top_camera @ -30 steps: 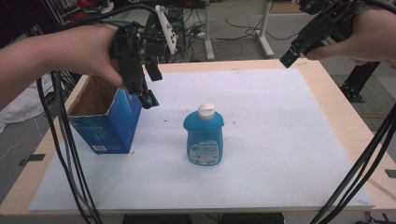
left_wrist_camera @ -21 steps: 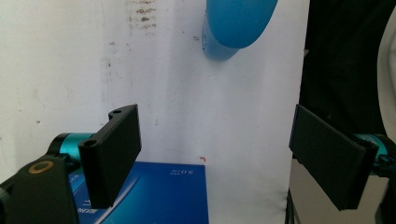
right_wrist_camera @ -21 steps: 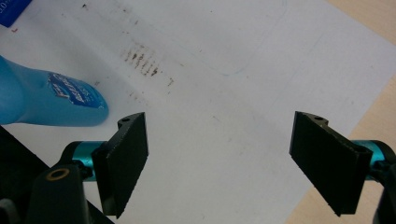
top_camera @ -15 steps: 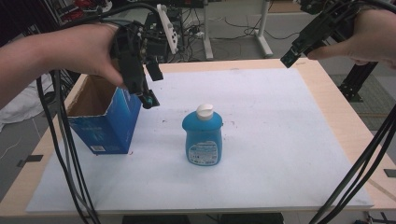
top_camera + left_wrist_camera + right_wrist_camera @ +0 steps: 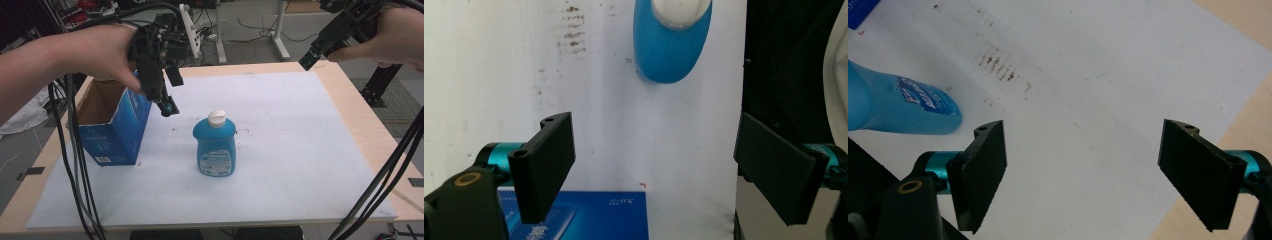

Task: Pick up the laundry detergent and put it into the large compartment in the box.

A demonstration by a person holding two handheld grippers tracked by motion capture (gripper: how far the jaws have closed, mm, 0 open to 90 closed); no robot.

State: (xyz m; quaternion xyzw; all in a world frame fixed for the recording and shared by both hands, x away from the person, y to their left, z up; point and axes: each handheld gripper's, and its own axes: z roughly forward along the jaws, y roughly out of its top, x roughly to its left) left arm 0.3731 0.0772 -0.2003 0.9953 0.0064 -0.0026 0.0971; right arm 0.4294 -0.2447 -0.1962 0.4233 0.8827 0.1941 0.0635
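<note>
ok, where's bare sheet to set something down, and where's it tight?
Widest free patch: the white sheet right of the blue bottle, out to the table's right edge, plus the strip in front of the bottle. Tight: the gap between the bottle and the open blue box, with the left gripper open above it. The right gripper hangs open over the far right corner.

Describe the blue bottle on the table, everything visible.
The blue bottle stands upright near the middle of the white sheet, a squat, flattened body of what looks like glossy plastic with a white cap, apparently shut, and a label with small print on its front. From above, in the left gripper view, its body is oval. Nothing touches it but the sheet; it stands apart from the open blue box beside it.
</note>
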